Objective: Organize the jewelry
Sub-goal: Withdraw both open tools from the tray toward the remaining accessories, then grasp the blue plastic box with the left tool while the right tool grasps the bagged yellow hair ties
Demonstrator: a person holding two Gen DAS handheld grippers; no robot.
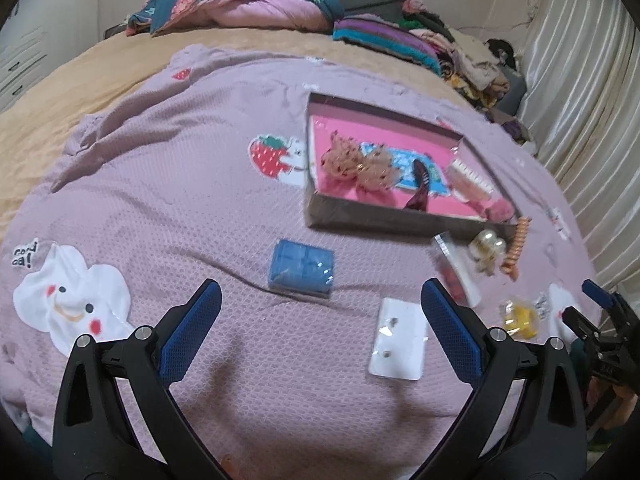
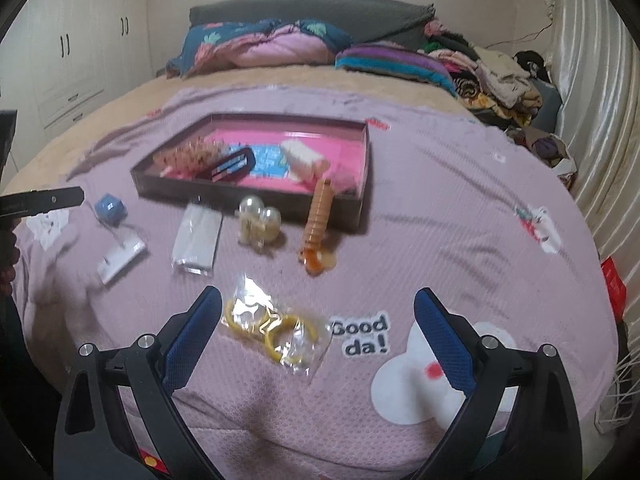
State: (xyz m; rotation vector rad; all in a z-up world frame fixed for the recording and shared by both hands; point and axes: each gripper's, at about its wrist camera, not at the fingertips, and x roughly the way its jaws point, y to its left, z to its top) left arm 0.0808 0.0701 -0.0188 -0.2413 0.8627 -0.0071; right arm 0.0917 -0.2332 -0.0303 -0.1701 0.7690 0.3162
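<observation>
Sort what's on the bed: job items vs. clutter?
Job:
pink-lined shallow tray
blue square box
white earring card
bagged yellow rings
pearl-like beads
orange spiral hair tie

Clutter:
folded floral quilt
pile of clothes

We count one tray (image 2: 362, 160), one blue box (image 1: 301, 267), two white cards (image 2: 120, 258), one orange coil (image 2: 318, 216).

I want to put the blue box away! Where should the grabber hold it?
Grip the blue box across its two long sides, coming straight down from above. It lies flat on the blanket with open space all around, and the left gripper, jaws wide open, is nearest.
</observation>
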